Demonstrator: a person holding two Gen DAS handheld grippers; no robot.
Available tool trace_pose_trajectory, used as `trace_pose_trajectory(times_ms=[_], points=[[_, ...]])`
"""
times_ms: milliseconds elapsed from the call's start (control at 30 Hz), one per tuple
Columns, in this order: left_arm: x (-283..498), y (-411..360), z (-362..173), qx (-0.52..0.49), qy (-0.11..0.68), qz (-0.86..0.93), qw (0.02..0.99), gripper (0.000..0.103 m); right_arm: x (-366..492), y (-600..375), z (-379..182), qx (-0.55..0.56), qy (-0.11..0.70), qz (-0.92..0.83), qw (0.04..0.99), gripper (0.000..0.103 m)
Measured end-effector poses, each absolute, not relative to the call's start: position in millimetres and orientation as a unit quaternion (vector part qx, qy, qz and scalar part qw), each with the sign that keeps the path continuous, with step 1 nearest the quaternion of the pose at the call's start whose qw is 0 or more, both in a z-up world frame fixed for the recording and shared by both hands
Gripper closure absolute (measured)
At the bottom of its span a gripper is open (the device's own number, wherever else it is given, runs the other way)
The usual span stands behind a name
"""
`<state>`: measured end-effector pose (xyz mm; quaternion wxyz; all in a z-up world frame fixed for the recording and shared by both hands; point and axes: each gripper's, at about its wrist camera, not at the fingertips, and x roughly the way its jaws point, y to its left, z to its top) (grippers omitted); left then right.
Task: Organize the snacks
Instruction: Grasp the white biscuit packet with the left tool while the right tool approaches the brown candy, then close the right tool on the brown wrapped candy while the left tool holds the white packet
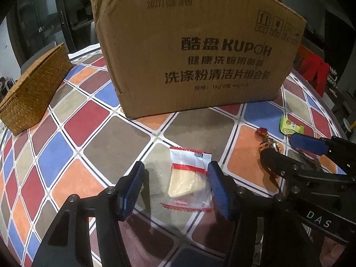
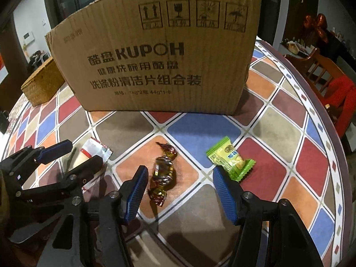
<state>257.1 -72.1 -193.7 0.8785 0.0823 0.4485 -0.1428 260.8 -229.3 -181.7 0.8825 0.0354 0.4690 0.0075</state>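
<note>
Two containers, cardboard box (image 1: pixel 195 51) and basket (image 1: pixel 33 89), contents hidden from us; left gripper (image 1: pixel 175 187) jaws spread around cracker packet (image 1: pixel 189 178), right gripper (image 2: pixel 180 189) spread beside candy (image 2: pixel 163 173).

Dim indoor light, soft shadows, strong fisheye bending at edges

Home dining room, by the look of it. Ahead of the jaws, a round table (image 2: pixel 296 102) under a colourful diamond-check cloth, with a used cardboard box (image 2: pixel 155 51) printed for dishwasher detergent and a woven basket (image 1: pixel 33 89) off to the left of it. Right of the jaws, a wooden dining chair (image 2: pixel 320 71) with red fabric (image 2: pixel 342 93) draped on it. Behind the box, dark glass-door cabinets (image 1: pixel 44 22); far right, a sideboard with small household clutter, too small to make out.
</note>
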Motion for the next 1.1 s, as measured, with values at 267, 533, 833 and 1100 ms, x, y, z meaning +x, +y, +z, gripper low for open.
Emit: trace_pose_trajectory(times_ms=[267, 533, 833, 1100], points=[[258.7, -71.2, -194.3, 0.076, 0.452, -0.146, 0.877, 0.054, 265.4, -223.7, -185.5, 0.031, 0.471, 0.015, 0.881, 0.051], [255.7, -73.5, -193.2, 0.072, 0.454, -0.151, 0.875, 0.069, 266.3, -216.7, -184.5, 0.028, 0.471, 0.027, 0.881, 0.077], [255.8, -66.5, -189.3, 0.069, 0.451, -0.139, 0.879, 0.072, 263.0, -211.0, -182.2, 0.029, 0.471, 0.032, 0.881, 0.083], [255.4, -62.8, -179.7, 0.069, 0.442, -0.131, 0.885, 0.072, 261.6, -211.2, -171.5, 0.029, 0.462, 0.033, 0.886, 0.083]])
